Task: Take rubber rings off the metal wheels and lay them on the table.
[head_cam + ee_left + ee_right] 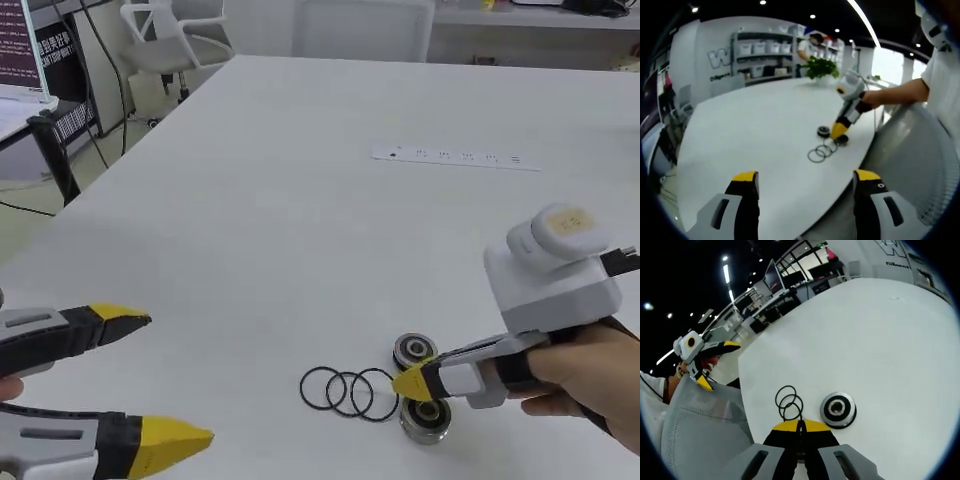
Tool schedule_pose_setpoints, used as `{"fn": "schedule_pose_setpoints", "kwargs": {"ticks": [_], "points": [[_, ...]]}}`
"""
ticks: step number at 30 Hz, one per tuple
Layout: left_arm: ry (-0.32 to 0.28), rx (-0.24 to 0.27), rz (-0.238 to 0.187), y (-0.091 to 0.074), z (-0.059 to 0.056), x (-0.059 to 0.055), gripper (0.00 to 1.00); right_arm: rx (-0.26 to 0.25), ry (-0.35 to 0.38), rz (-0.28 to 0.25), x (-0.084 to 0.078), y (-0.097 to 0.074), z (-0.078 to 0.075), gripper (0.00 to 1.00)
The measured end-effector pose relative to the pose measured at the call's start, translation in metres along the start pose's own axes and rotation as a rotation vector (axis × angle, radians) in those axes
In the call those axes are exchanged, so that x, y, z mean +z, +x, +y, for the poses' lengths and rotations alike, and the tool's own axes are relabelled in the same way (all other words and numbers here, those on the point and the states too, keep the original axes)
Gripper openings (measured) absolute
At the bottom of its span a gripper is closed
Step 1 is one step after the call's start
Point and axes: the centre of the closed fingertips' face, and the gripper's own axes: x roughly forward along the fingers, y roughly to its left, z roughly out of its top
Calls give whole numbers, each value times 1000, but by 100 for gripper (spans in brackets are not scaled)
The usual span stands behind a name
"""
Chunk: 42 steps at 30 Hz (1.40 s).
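My left gripper point(165, 378) hangs wide open above the table point(300, 180); three rubber rings point(348, 392) lie overlapping on it, beside two metal wheels point(414, 351). My right gripper point(408, 383) has its jaws closed, tip at the nearest ring; whether it grips that ring, I cannot tell.

Table point(300, 200) wide open; power strip point(455, 157) at far side.

Head view looks down; all share rings point(348, 392).

The left hand-held gripper point(170, 378) gapes wide; the right hand-held gripper point(405, 382) is pinched closed.
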Motion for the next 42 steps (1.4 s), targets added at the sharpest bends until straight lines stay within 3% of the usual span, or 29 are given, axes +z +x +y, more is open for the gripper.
{"fn": "schedule_pose_setpoints", "kwargs": {"ticks": [11, 25, 33, 42], "points": [[-2, 5, 6, -1, 2, -2, 77, -44, -8, 13, -2, -1, -9, 7], [-3, 11, 8, -2, 2, -3, 76, -56, -19, -35, 12, -9, -12, 7], [2, 14, 5, -2, 3, 1, 76, -55, -15, -108, 28, -21, -11, 7], [22, 15, 4, -2, 3, 10, 76, -71, -4, -229, 54, -44, -14, 8]]}}
